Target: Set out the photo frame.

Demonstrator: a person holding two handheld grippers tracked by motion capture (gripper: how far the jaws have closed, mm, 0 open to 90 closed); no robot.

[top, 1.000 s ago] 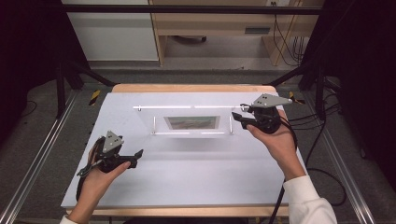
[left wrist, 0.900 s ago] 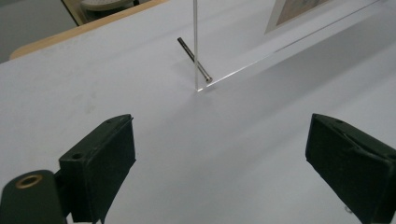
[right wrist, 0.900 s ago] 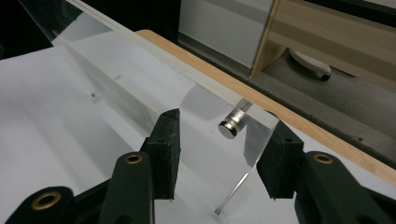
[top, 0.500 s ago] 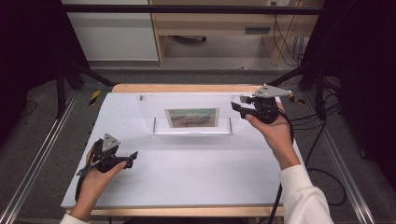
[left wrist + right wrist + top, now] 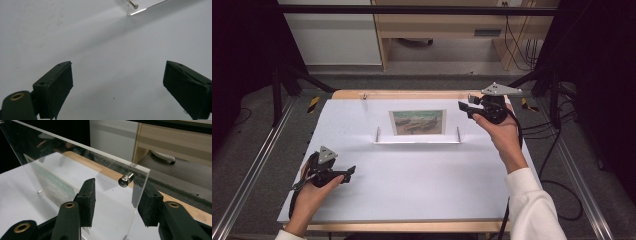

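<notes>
A: Where is the clear plastic picture frame with the green and brown picture inside (image 5: 418, 121)?

B: It stands upright on the white tabletop (image 5: 412, 175), toward the far side, about in the middle between left and right.

A: What is the right hand-held gripper (image 5: 466, 106) doing?

B: It is up at the frame's right edge. In the right gripper view, the right hand-held gripper (image 5: 115, 201) has one black jaw on each side of the clear sheet (image 5: 75, 177), just under the small shiny metal peg (image 5: 126, 179) near the top corner.

A: Is it squeezing the frame?

B: No. There is a gap between the sheet and each jaw, so it is released and grips nothing.

A: And the left hand-held gripper (image 5: 348, 172)?

B: It is at the near left of the tabletop, well apart from the frame. In the left gripper view, the left hand-held gripper (image 5: 117, 82) has its jaws spread wide with bare white tabletop between them. It is released too.

A: Can you see the frame from there?

B: Just a bottom corner and a metal peg (image 5: 132, 4), far off.
</notes>
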